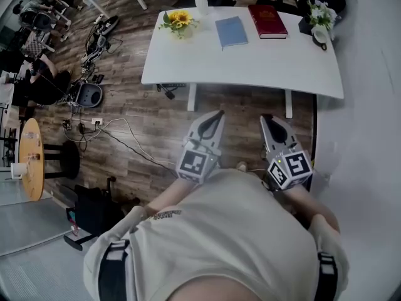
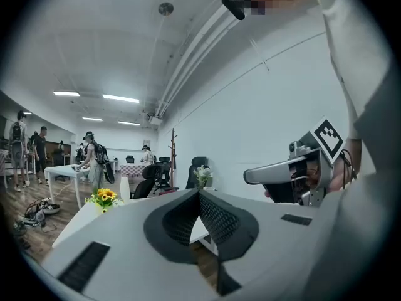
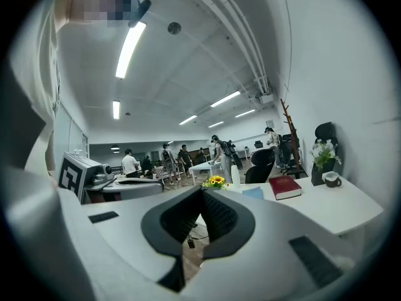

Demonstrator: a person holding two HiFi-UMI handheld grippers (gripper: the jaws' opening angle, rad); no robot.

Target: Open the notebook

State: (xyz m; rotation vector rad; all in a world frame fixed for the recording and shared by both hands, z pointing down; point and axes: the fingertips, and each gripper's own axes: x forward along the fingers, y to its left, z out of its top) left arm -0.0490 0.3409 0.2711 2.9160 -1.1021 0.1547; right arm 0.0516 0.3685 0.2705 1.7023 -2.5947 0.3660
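Both grippers closed and empty, held short of the white table (image 1: 250,64)
Left gripper (image 1: 217,116) has its jaws together with nothing between them, right gripper (image 1: 267,120) the same, both over the wood floor. On the table, well apart from them: sunflowers (image 1: 177,20), blue notebook (image 1: 231,31) lying flat and closed, red book (image 1: 267,21) just beside it, white flowers (image 1: 321,12) at the right end
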